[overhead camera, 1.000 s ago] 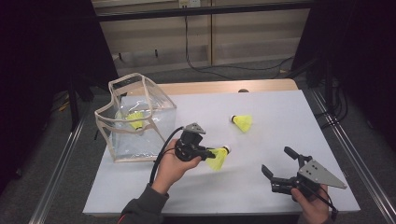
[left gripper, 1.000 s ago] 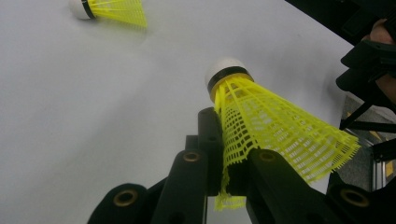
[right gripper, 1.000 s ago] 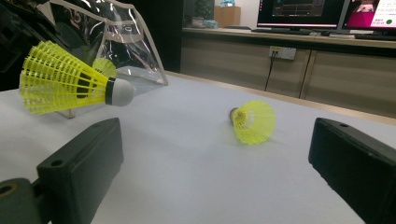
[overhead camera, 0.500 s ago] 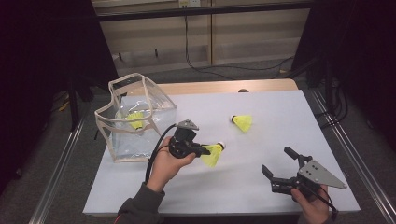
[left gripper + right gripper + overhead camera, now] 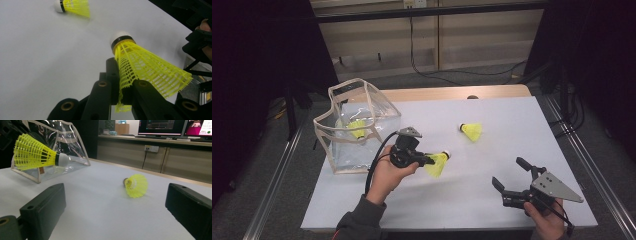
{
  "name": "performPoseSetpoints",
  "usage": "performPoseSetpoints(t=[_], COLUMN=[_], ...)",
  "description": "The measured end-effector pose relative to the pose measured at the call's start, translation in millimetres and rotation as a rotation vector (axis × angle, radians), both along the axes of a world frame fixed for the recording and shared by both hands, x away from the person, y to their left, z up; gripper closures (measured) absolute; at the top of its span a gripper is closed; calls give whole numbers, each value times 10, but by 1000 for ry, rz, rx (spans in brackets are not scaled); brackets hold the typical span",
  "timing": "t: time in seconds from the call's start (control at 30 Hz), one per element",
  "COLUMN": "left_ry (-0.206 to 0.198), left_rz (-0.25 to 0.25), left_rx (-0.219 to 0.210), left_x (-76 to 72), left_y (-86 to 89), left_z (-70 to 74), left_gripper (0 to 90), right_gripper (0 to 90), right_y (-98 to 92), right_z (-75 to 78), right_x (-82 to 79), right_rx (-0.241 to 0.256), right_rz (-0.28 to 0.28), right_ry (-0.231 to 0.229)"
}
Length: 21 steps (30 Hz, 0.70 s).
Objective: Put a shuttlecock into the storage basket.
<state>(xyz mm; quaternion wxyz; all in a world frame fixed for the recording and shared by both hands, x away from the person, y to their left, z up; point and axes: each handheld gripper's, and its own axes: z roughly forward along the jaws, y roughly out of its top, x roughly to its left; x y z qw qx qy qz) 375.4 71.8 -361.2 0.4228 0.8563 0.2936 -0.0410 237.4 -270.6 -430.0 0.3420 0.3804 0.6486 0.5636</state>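
My left gripper [image 5: 427, 161] is shut on the skirt of a yellow shuttlecock [image 5: 438, 163], held above the white table near its middle; in the left gripper view the jaws pinch the mesh of this shuttlecock [image 5: 142, 67], cork end pointing away. A second yellow shuttlecock [image 5: 471, 130] [image 5: 135, 185] lies on the table farther back. A third shuttlecock [image 5: 357, 128] rests inside the clear pouch [image 5: 337, 145] at the left. My right gripper [image 5: 508, 175] stands open near the front right edge, with nothing between its jaws.
The white table [image 5: 512, 115] has a wooden strip along its far edge. Metal rails run along both sides of the table. A cable trails from the left gripper toward the person's sleeve [image 5: 359, 222].
My left gripper has carried the held shuttlecock leftward, toward the clear pouch. The right gripper has stayed in place.
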Motion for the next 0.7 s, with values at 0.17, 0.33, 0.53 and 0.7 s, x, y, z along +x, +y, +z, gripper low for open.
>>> performPoseSetpoints(t=[0.17, 0.33, 0.53, 0.7], left_ry=[2, 7, 6, 7], left_rz=[4, 11, 14, 13], left_rx=[1, 2, 2, 10], left_x=[5, 9, 8, 2], left_y=[22, 39, 55, 67], left_z=[14, 22, 45, 71], left_gripper=[881, 881, 881, 881], right_gripper=[29, 30, 29, 29], right_y=[0, -4, -6, -3], right_z=[0, -1, 0, 0], right_x=[-1, -3, -4, -8], right_rx=[-1, 3, 3, 4], right_rz=[-1, -1, -1, -2], right_ry=[0, 4, 2, 3])
